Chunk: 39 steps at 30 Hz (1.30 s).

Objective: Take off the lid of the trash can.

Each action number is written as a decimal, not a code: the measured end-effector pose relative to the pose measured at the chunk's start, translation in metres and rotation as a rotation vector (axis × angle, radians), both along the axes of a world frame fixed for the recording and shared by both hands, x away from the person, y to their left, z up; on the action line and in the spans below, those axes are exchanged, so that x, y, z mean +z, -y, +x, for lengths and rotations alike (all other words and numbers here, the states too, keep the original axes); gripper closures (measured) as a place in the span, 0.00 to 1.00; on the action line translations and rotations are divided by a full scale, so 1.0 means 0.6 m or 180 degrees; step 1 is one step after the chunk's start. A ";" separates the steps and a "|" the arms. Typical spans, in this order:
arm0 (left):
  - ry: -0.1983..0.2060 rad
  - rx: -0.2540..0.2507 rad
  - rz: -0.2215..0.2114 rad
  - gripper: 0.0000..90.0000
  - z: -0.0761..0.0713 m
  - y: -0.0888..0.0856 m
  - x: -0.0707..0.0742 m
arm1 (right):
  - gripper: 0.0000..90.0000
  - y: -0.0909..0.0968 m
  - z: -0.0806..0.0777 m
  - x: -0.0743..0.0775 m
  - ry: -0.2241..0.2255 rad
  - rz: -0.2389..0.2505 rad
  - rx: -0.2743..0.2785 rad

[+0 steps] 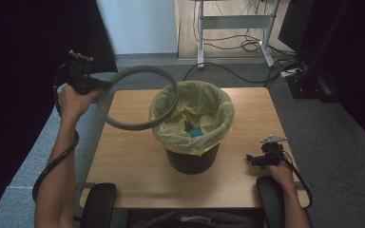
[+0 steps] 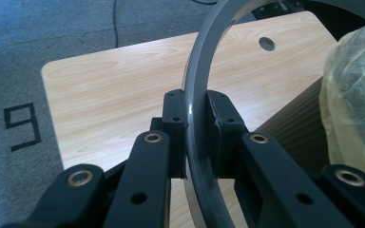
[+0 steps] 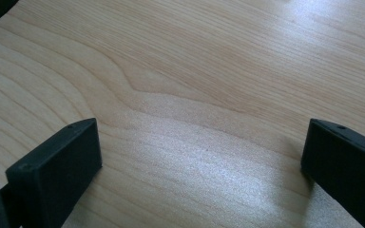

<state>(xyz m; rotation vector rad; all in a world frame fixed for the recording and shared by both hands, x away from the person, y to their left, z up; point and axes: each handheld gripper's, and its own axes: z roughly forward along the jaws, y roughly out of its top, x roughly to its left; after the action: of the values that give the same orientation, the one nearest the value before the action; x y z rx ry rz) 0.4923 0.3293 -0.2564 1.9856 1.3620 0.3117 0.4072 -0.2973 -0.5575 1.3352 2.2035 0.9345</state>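
Wooden table [image 1: 133,156] stands on grey carpet [image 1: 342,156].

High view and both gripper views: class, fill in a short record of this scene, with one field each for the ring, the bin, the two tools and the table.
ring: grey ring, held off the table, overlapping the bin's left rim
bin: dark bin lined with a yellow bag, something blue inside
left tool: left tool shut on the ring's band
right tool: right tool open, low over bare wood
table: wooden table
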 end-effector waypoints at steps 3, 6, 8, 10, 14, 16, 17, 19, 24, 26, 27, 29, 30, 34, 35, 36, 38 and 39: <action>0.0006 0.0071 0.0007 0.88 -0.005 -0.015 -0.001 | 0.00 0.000 0.000 0.000 0.0000 0.0000 -0.0001; 0.0010 0.0141 -0.0008 0.88 -0.010 -0.033 -0.003 | 0.00 0.000 0.000 0.000 0.0001 0.0000 0.0000; 0.0018 0.0191 -0.0014 0.88 -0.014 -0.045 -0.005 | 0.00 0.000 0.000 0.000 0.0000 0.0001 -0.0002; 0.0025 0.0243 -0.0026 0.88 -0.017 -0.056 -0.008 | 0.00 0.000 0.000 0.000 0.0001 0.0000 0.0000; 0.0024 0.0335 -0.0055 0.88 -0.024 -0.079 -0.013 | 0.00 0.000 0.000 0.000 0.0001 0.0000 0.0000; 0.0025 0.0380 -0.0061 0.88 -0.027 -0.089 -0.015 | 0.00 0.000 0.000 0.000 0.0000 0.0000 -0.0001; 0.0026 0.0400 -0.0069 0.88 -0.028 -0.094 -0.016 | 0.00 0.000 0.000 0.000 0.0000 0.0000 0.0000; 0.0023 0.0434 -0.0083 0.88 -0.031 -0.104 -0.019 | 0.00 0.000 0.000 0.000 0.0001 0.0000 0.0000; -0.0002 0.0513 -0.0107 0.88 -0.036 -0.122 -0.028 | 0.00 0.000 0.000 0.000 0.0001 -0.0001 0.0000; -0.0012 0.0537 -0.0116 0.88 -0.036 -0.128 -0.033 | 0.00 0.000 0.000 0.000 0.0000 0.0000 0.0000; -0.0021 0.0552 -0.0111 0.88 -0.037 -0.131 -0.035 | 0.00 0.000 0.000 0.000 0.0001 0.0000 -0.0001; -0.0040 0.0575 -0.0104 0.88 -0.037 -0.136 -0.042 | 0.00 0.000 0.000 0.000 0.0001 0.0000 0.0000; -0.0047 0.0586 -0.0104 0.88 -0.037 -0.138 -0.045 | 0.00 0.000 0.000 0.000 0.0001 0.0000 0.0000; -0.0085 0.0602 -0.0116 0.88 -0.037 -0.144 -0.061 | 0.00 0.000 0.000 0.000 0.0002 0.0001 0.0000; -0.0091 0.0611 -0.0120 0.88 -0.036 -0.144 -0.066 | 0.00 0.000 0.000 0.000 0.0002 0.0000 0.0000; -0.0101 0.0617 -0.0124 0.88 -0.036 -0.145 -0.071 | 0.00 0.000 0.000 0.000 0.0001 0.0001 -0.0001; -0.0104 0.0624 -0.0129 0.88 -0.035 -0.146 -0.080 | 0.00 0.000 0.000 0.000 0.0001 0.0000 0.0000; -0.0114 0.0626 -0.0136 0.88 -0.035 -0.146 -0.084 | 0.00 0.000 0.000 0.000 0.0001 0.0000 0.0000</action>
<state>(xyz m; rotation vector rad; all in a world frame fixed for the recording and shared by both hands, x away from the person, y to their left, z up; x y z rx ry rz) 0.4715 0.4170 -0.3069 1.8338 1.5777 0.3354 0.4072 -0.2973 -0.5575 1.3350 2.2033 0.9347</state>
